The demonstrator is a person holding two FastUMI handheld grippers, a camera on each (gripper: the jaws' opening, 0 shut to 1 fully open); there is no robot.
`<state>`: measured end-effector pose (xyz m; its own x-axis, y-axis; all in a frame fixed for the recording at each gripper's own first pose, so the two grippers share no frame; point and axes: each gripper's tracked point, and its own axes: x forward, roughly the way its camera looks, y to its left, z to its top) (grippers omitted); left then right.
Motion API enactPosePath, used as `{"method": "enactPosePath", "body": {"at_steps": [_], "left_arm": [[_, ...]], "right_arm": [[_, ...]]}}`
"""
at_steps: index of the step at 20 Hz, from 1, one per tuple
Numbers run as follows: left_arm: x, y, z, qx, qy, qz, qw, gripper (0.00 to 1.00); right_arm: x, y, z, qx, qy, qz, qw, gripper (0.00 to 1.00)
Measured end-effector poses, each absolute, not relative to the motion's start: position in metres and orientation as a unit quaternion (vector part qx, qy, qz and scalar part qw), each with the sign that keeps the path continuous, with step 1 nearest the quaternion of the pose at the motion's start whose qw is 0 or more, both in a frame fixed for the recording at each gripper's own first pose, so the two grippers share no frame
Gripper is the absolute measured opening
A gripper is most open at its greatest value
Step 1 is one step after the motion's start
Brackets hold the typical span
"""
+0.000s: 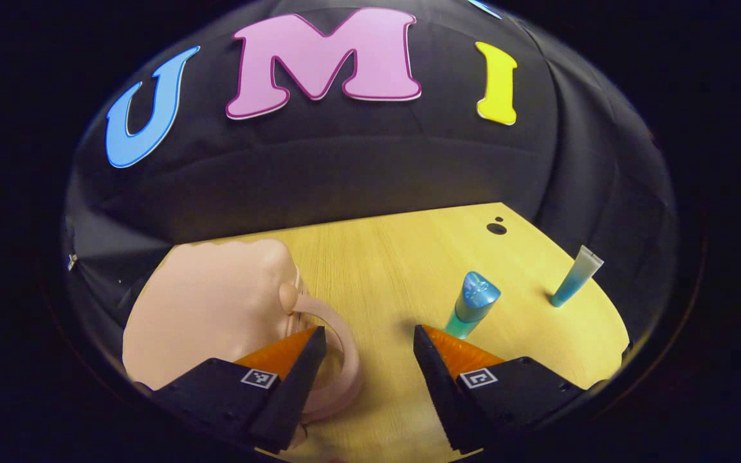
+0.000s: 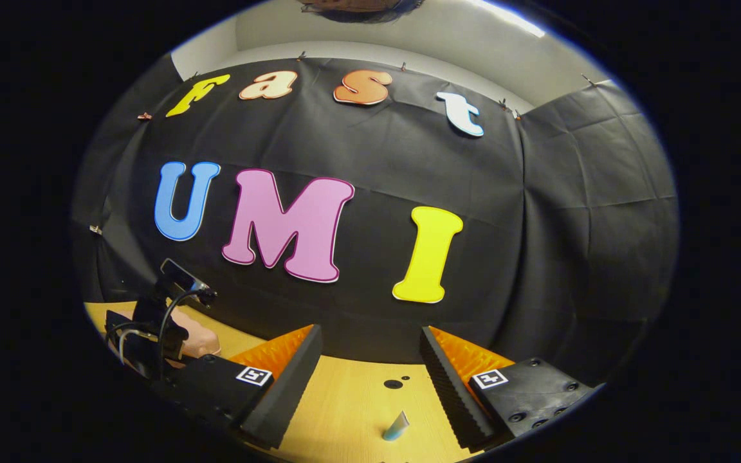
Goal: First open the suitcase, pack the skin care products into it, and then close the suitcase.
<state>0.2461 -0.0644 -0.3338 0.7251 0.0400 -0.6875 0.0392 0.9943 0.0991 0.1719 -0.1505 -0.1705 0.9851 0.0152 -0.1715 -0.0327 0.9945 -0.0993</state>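
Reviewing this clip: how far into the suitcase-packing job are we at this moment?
Very early. Nothing looks done: the pink suitcase lies shut on the table. In hand: the left hand-held gripper, open and empty, is at the suitcase's handle. The right hand-held gripper is open and empty above the table. Left: opening the case, packing the blue-capped bottle and the blue tube, both unpacked on the table, then closing.

1. A table (image 1: 377,270) with a light yellow wood-grain top filled the lower part of the left gripper view; its top also showed low in the right gripper view (image 2: 345,399).
2. A round dark hole (image 1: 496,227) sat in the table top near the far edge, a smaller dark dot just beside it.
3. The same hole (image 2: 393,384) appeared in the right gripper view.
4. A pale wall (image 2: 409,45) rose above the black cloth.
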Motion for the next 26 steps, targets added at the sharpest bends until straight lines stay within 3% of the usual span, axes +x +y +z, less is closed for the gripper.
{"method": "enactPosePath", "body": {"at_steps": [2, 5, 7, 8, 12, 18, 26], "left_arm": [[0.249, -0.062, -0.351, 0.059, 0.392, 0.01, 0.918, 0.78], [0.252, -0.056, -0.372, 0.066, 0.42, 0.033, 0.905, 0.75], [0.249, -0.047, -0.386, 0.069, 0.443, 0.054, 0.892, 0.67], [0.246, -0.043, -0.392, 0.07, 0.453, 0.065, 0.887, 0.52], [0.248, -0.04, -0.39, 0.044, 0.452, 0.068, 0.888, 0.25], [0.255, -0.05, -0.335, 0.027, 0.417, 0.035, 0.908, 0.12], [0.272, 0.028, -0.176, -0.001, 0.32, 0.059, 0.945, 0.11]], "right_arm": [[0.178, -0.162, -0.186, -0.065, 0.096, 0.013, 0.993, 0.96], [0.184, -0.173, -0.203, -0.053, 0.114, 0.012, 0.992, 0.96], [0.187, -0.173, -0.209, -0.043, 0.121, 0.016, 0.992, 0.96], [0.189, -0.171, -0.21, -0.04, 0.123, 0.019, 0.991, 0.96], [0.184, -0.155, -0.207, -0.03, 0.123, 0.042, 0.991, 0.96], [0.176, -0.129, -0.198, -0.037, 0.119, 0.067, 0.99, 0.96], [0.155, -0.086, -0.174, -0.034, 0.107, 0.089, 0.99, 0.96]]}}
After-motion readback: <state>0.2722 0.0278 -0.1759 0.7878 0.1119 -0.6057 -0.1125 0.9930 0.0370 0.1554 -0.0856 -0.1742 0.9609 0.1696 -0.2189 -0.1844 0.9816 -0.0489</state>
